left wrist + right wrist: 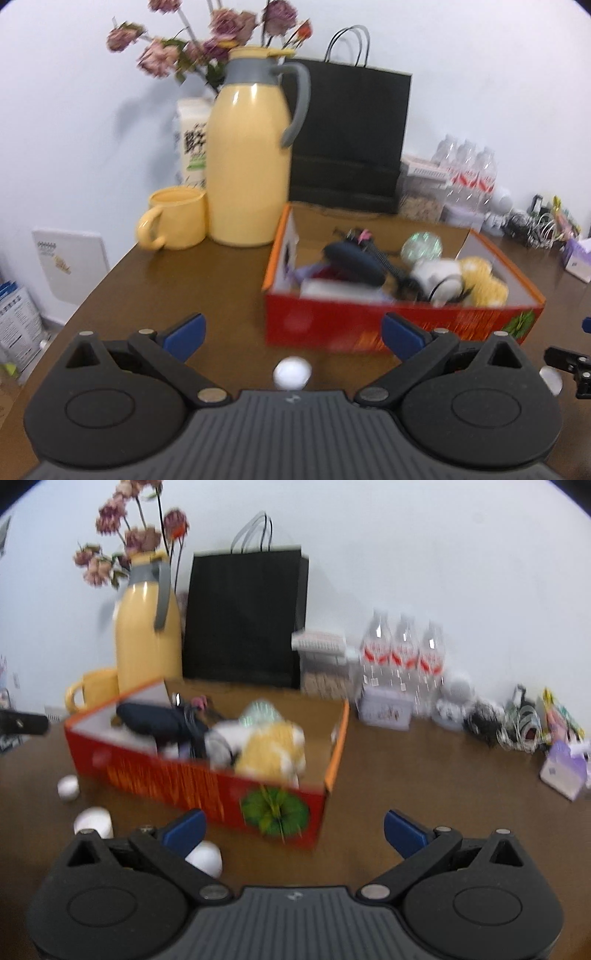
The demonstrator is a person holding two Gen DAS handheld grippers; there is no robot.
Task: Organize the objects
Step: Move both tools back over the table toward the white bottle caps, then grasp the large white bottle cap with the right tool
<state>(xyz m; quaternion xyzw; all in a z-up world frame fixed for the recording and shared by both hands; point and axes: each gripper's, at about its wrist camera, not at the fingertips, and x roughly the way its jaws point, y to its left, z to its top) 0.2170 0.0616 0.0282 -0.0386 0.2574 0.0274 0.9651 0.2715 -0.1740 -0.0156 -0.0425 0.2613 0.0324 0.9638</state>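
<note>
Left wrist view shows the brown wooden table [177,280] bearing an open red-and-orange cardboard box [406,325], already heaped with a dark pouch, yellow knitted pieces and cords. By my judgement most sorting is done. Three small white round objects remain loose on the table near the box's front: one [291,373] lies between the spread fingers of the left gripper [291,334]. The right gripper [294,825] is likewise spread, empty.

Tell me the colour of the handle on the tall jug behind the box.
Grey; the jug itself is pale yellow. The handle shows best in the left wrist view.
</note>
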